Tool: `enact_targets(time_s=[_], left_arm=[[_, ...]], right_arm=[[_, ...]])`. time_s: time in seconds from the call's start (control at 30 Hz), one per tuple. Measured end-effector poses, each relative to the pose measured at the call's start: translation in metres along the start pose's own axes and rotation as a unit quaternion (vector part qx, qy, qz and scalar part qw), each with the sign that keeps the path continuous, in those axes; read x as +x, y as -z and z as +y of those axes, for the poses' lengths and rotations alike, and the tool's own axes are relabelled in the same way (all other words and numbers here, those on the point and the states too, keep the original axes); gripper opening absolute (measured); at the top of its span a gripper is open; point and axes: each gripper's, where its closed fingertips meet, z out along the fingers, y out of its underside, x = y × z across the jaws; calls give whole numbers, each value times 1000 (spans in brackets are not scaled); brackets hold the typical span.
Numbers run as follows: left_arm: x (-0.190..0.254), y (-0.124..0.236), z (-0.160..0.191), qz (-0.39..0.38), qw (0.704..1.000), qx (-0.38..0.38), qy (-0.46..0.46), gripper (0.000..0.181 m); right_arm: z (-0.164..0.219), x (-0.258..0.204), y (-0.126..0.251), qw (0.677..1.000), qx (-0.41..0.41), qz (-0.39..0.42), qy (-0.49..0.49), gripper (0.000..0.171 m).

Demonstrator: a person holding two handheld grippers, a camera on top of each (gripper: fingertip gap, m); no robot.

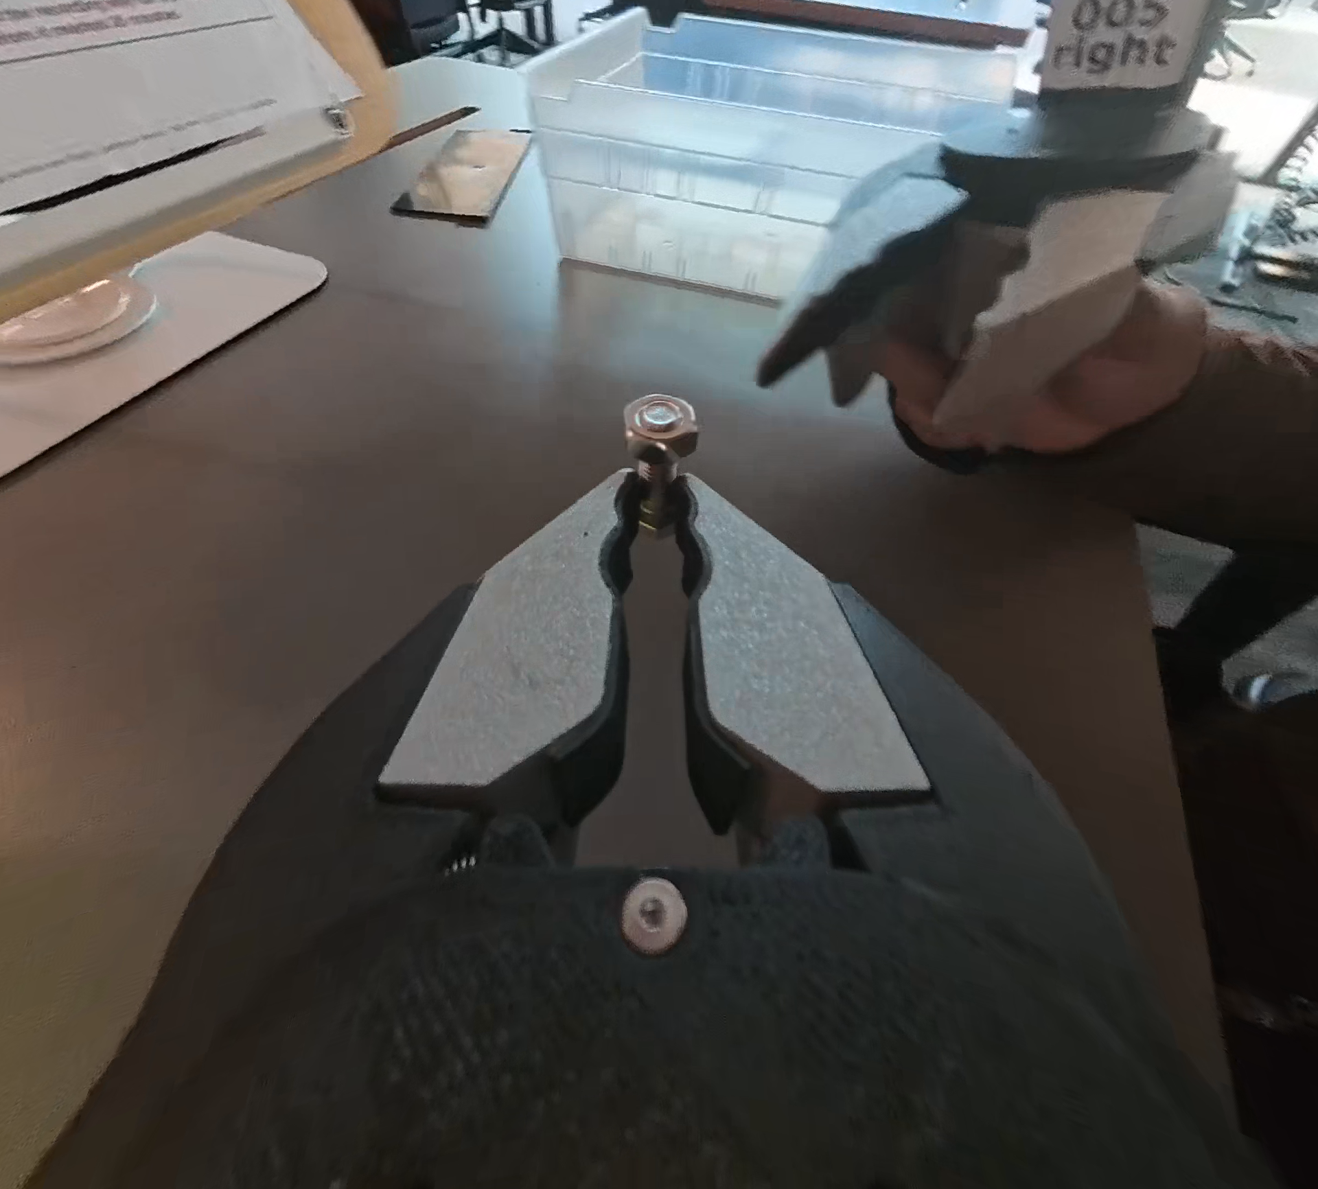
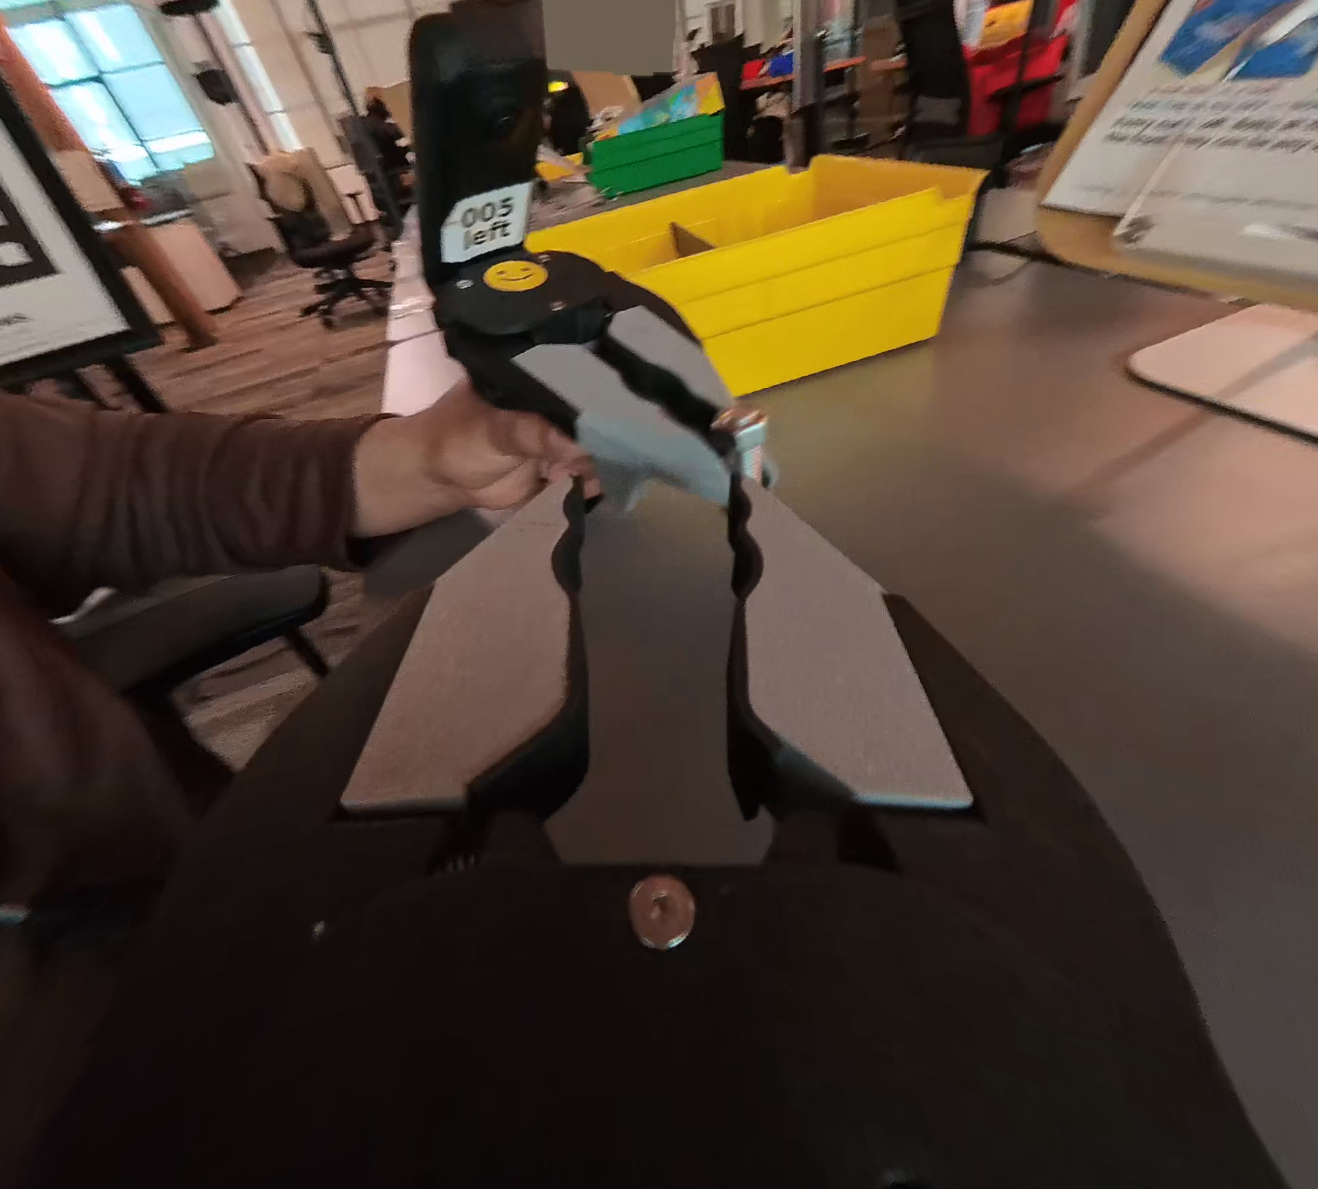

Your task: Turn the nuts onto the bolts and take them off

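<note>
In the left wrist view, my left gripper (image 1: 652, 493) is shut on a bolt (image 1: 650, 477), which points away from me above the dark table (image 1: 356, 548). A copper-toned hex nut (image 1: 660, 429) sits on the bolt's far end, clear of the fingers. A brass-coloured part of the bolt lies between the fingers. My right gripper (image 1: 809, 374) hovers up and to the right of the nut, apart from it. In the right wrist view, my right gripper (image 2: 655, 502) is open and empty. Just beyond it, the left gripper (image 2: 727, 441) holds the bolt (image 2: 747, 445).
A clear plastic bin (image 1: 713, 177) stands at the back of the table, with a black flat plate (image 1: 463, 174) to its left. A stand with papers (image 1: 142, 49) and its white base (image 1: 178, 313) fill the left. A yellow bin (image 2: 784, 292) shows in the right wrist view. The table edge (image 1: 1141, 584) is at the right. Spacing between my two grippers at the tips: around 5 centimeters.
</note>
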Motion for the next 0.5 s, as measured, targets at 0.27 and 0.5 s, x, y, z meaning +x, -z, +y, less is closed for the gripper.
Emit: enact_targets(time_s=[0.27, 0.5], left_arm=[[28, -10, 0, 53, 998, -3, -22, 8], [1, 2, -1, 19, 1000, 9, 20, 7]], right_arm=[[9, -9, -7, 999, -27, -11, 15, 51], [2, -11, 2, 999, -6, -17, 28, 39]])
